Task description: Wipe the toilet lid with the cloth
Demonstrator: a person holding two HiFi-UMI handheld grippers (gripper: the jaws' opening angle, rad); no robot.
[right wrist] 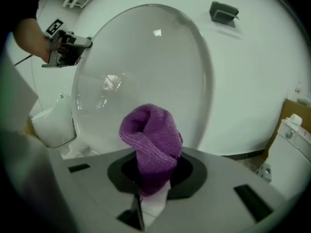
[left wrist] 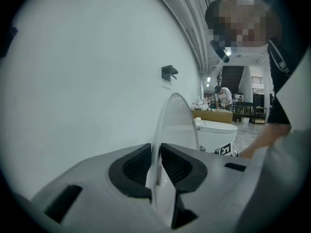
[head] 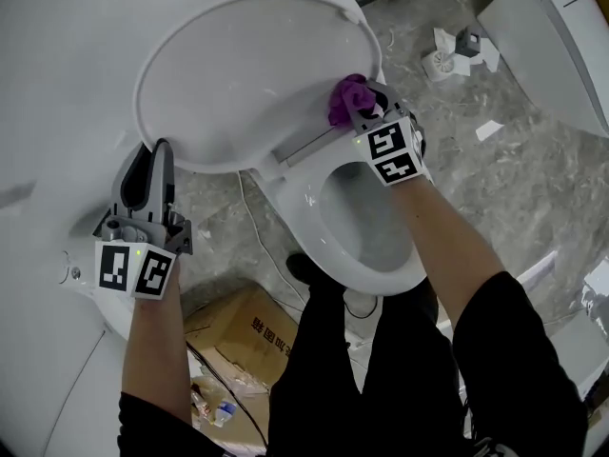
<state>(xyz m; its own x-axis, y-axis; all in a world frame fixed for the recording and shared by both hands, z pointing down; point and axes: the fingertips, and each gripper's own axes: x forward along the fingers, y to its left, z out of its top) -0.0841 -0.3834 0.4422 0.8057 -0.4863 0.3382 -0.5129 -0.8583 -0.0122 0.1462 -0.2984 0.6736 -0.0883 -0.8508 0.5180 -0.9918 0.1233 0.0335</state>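
Forearms reach up from 6 o'clock in the head view. The left gripper (head: 157,152) bites the raised white toilet lid (head: 238,74) at its 7 o'clock rim. The right gripper (head: 369,98) holds a purple cloth (head: 346,100) at the lid's 4 o'clock edge, above the open bowl (head: 376,265).

In the left gripper view, the jaws are clamped on the lid's thin edge, with a white wall (left wrist: 73,81) at 9 o'clock.

In the right gripper view, the bunched cloth sits clenched between the jaws. The glossy lid spreads ahead toward 12 o'clock.

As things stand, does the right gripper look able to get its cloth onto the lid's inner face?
Probably yes: the left gripper holds the lid up by its rim, and nothing stands between the cloth and that face.
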